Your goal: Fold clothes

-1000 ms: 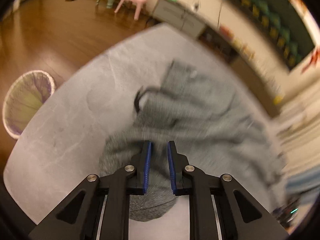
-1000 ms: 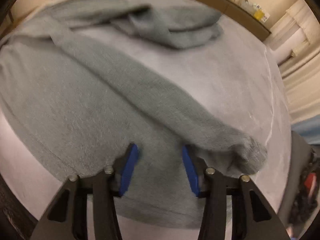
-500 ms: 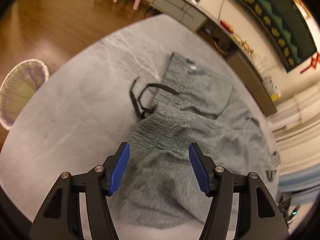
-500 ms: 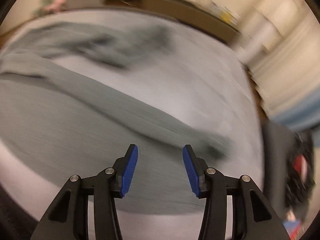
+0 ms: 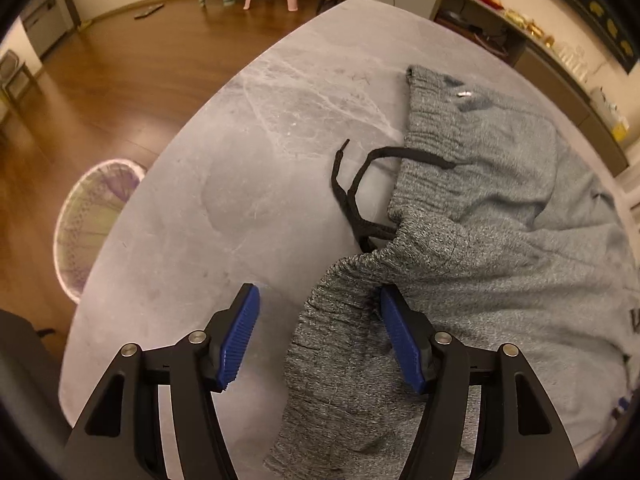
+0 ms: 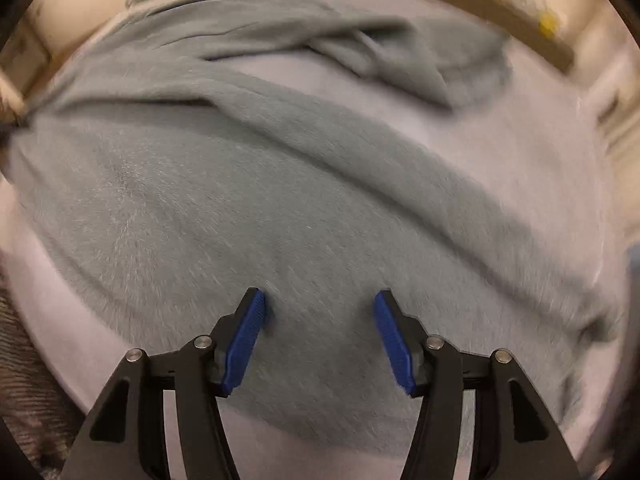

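The left claw (image 5: 318,338), pinched nearly shut a second ago, has let go of the grey sweatpants' ribbed waistband (image 5: 340,344) and its jaws are opening, the waistband lying loose between them. The right claw (image 6: 320,338) has slid across the grey fabric (image 6: 280,220), its jaws opening too.

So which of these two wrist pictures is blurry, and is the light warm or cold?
Left wrist view: sharp, the black drawstring and grey sweatpants crisp, fisheye bending the marble table. Right wrist view: smeared by motion, only the fingers in focus. Both views: warm yellowish indoor light.
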The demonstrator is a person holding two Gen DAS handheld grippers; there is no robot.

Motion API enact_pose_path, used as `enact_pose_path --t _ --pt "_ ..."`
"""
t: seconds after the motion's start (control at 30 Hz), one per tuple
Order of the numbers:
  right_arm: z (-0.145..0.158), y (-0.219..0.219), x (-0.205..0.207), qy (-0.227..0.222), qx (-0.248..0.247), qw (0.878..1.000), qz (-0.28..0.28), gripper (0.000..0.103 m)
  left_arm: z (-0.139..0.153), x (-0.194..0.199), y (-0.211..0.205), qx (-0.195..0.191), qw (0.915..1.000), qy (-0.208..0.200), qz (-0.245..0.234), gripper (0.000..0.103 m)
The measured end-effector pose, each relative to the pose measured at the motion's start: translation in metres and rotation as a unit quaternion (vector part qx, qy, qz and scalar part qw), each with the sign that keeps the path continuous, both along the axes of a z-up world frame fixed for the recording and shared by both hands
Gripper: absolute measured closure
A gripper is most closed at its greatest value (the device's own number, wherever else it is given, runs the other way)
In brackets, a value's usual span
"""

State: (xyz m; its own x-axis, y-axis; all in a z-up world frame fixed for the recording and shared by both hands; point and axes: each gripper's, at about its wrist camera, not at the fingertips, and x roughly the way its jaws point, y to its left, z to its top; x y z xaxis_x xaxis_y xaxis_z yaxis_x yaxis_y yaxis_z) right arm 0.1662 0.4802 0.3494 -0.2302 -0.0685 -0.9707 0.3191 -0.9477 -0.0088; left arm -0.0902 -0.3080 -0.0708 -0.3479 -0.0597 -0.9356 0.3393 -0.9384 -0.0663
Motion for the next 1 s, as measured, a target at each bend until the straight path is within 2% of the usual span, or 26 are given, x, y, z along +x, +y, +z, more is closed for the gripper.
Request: enact_pose_path --t 0.1,0.17,0.23,0.3,0.33,0.4,0.43,0.5,0.57,0.6,0.63,0.7,0.77,0.83,0.87,0.93,1.0 --pt "0.013 0.035 0.009 -0.025 0.009 1.000 -0.010 0.045 0.019 0.010 0.015 -0.053 0.9984 0.019 -0.010 0.039" --pt "0.026 0.070 0.011 -0.005 0.009 0.998 -0.059 0.045 0.031 0.017 0.025 -0.086 0.9956 0.033 -0.017 0.041" --pt "0.038 0.108 0.011 0.023 -0.020 0.992 -0.126 0.045 0.052 0.028 0.038 -0.078 0.9932 0.075 -0.043 0.041" --pt "0.045 0.140 0.010 0.041 -0.036 0.982 -0.181 0.045 0.056 0.027 0.059 -0.065 0.9910 0.080 -0.085 0.041" --pt "0.045 0.150 0.008 0.043 -0.030 0.979 -0.197 0.045 0.057 0.027 0.069 -0.059 0.9893 0.081 -0.106 0.041" --pt "0.045 0.162 0.005 0.049 -0.016 0.974 -0.220 0.047 0.039 0.025 0.086 -0.075 0.9863 0.045 -0.140 0.041" --pt "0.049 0.169 0.005 0.051 -0.005 0.970 -0.238 0.049 0.030 0.024 0.095 -0.082 0.9838 0.027 -0.157 0.041" --pt "0.059 0.170 0.006 0.053 0.068 0.964 -0.252 0.049 0.009 0.023 0.103 -0.098 0.9786 -0.016 -0.180 0.038" --pt "0.074 0.151 0.007 0.060 0.155 0.961 -0.222 0.048 0.011 0.026 0.100 -0.094 0.9799 -0.022 -0.175 0.039" --pt "0.084 0.140 0.008 0.069 0.165 0.962 -0.204 0.048 0.016 0.027 0.098 -0.086 0.9817 -0.018 -0.169 0.040" --pt "0.099 0.129 0.006 0.081 0.131 0.970 -0.189 0.047 0.025 0.028 0.096 -0.078 0.9840 -0.001 -0.160 0.041" --pt "0.135 0.106 -0.001 0.107 0.029 0.980 -0.163 0.041 0.048 0.021 0.093 -0.047 0.9874 0.033 -0.148 0.040" --pt "0.157 0.080 -0.021 0.130 -0.027 0.979 -0.154 0.029 0.065 0.009 0.093 -0.027 0.9886 0.057 -0.136 0.039" --pt "0.171 0.052 -0.051 0.148 -0.073 0.974 -0.154 0.026 0.070 -0.016 0.102 -0.031 0.9884 0.060 -0.136 0.039" --pt "0.174 0.048 -0.063 0.152 -0.091 0.972 -0.157 0.026 0.072 -0.028 0.107 -0.032 0.9884 0.061 -0.135 0.039" --pt "0.172 0.050 -0.087 0.155 -0.109 0.965 -0.181 0.026 0.058 -0.060 0.120 -0.018 0.9899 0.047 -0.132 0.039" --pt "0.148 0.052 -0.130 0.149 -0.124 0.959 -0.206 0.025 0.041 -0.077 0.123 -0.015 0.9923 0.040 -0.116 0.039"
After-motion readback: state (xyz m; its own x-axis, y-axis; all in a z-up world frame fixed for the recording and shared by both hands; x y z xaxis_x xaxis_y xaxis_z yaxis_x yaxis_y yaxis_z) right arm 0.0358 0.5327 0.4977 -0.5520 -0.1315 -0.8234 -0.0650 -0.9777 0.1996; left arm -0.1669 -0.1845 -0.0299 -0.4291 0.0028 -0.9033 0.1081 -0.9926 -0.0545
